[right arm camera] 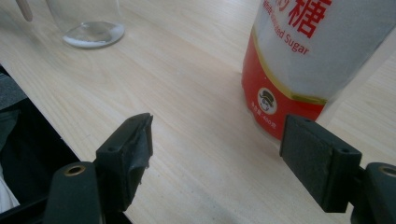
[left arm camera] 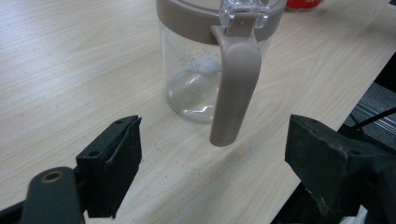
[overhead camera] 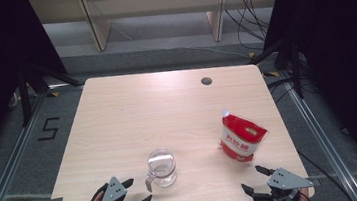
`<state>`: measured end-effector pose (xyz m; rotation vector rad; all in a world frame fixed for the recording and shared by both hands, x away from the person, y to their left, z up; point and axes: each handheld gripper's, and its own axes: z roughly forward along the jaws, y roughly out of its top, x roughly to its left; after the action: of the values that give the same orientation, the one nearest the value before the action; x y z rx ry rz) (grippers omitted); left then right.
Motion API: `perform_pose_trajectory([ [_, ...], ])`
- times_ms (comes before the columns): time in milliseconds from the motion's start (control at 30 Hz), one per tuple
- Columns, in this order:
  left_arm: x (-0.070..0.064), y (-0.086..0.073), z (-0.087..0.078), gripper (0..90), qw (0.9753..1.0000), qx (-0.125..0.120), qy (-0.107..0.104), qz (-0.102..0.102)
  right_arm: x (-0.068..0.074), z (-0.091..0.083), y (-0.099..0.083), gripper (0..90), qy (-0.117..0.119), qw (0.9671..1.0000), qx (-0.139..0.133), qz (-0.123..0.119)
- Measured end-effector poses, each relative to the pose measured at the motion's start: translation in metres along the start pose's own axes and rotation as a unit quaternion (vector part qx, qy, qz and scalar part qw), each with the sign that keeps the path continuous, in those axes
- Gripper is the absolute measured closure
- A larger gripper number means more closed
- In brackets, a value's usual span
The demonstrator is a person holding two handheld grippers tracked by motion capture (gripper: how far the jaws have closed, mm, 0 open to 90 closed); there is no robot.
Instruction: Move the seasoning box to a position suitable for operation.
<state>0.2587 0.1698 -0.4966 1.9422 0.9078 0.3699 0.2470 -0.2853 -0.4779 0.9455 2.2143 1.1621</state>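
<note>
here the jar (left arm camera: 212, 60) stands just beyond the left gripper's (left arm camera: 212, 161) spread jaws.

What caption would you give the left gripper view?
Open left tongs face the beige handle of a lidded glass jug on a wooden table.

The jar (overhead camera: 162, 168) stands on the table (overhead camera: 133, 115) near the front edge, a little left of the middle, its handle (overhead camera: 149, 180) turned toward that edge. The bag (overhead camera: 241, 137) stands upright to the jar's right, nearer the right edge and slightly farther back. The left gripper (overhead camera: 138, 191) sits at the front edge just left of the jar, the right gripper (overhead camera: 253, 178) at the front right corner, before the bag. A hole (overhead camera: 206, 81) lies near the back edge, right of centre
</note>
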Motion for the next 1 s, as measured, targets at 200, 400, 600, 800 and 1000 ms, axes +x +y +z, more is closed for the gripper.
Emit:
perform_pose_trajectory([
  [200,-0.003,0.004,0.003,19.6,1.0000,-0.001,0.001,0.009,0.001,0.000,0.000,26.3,0.001,1.0000,0.001,0.006],
  [400,-0.005,0.007,0.009,22.1,0.9999,-0.005,0.005,0.016,0.002,0.002,0.001,26.2,0.004,1.0000,0.005,0.003],
  [600,-0.004,0.011,0.010,26.4,0.9997,-0.011,0.010,0.020,0.001,0.003,0.000,26.2,0.001,1.0000,0.001,-0.002],
  [800,-0.006,0.017,0.015,35.1,0.9993,-0.019,0.013,0.029,0.002,0.003,0.001,26.2,0.006,1.0000,0.007,0.003],
  [1000,-0.004,0.019,0.018,45.3,0.9988,-0.021,0.020,0.039,0.001,0.005,0.001,26.1,0.006,1.0000,0.000,-0.004],
])
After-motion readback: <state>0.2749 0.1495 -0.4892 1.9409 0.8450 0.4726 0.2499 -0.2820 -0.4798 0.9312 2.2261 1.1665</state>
